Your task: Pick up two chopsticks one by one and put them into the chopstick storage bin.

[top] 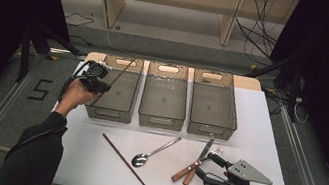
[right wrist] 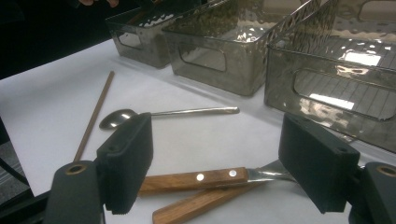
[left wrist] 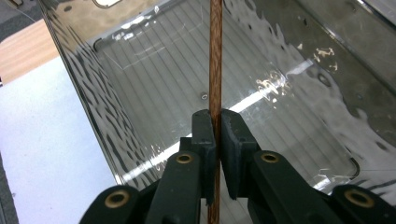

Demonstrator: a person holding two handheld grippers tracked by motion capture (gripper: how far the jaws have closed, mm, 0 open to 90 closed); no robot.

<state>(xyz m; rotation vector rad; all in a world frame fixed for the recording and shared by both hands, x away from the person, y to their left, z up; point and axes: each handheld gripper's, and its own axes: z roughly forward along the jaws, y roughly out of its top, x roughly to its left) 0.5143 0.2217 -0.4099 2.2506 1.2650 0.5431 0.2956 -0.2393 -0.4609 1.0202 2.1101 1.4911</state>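
White table (top: 90, 161), dark room, pale shelving beyond the far edge. My left gripper (top: 95, 77) is clamped on a wooden chopstick (top: 119, 76) over the left bin (top: 111, 112) near the far-left corner; its long axis tilts, upper end toward the far edge. A second chopstick (top: 126, 163) lies diagonally near the front edge. My right gripper (top: 212, 174) stands wide by the wooden-handled cutlery (top: 187, 171), front-right.
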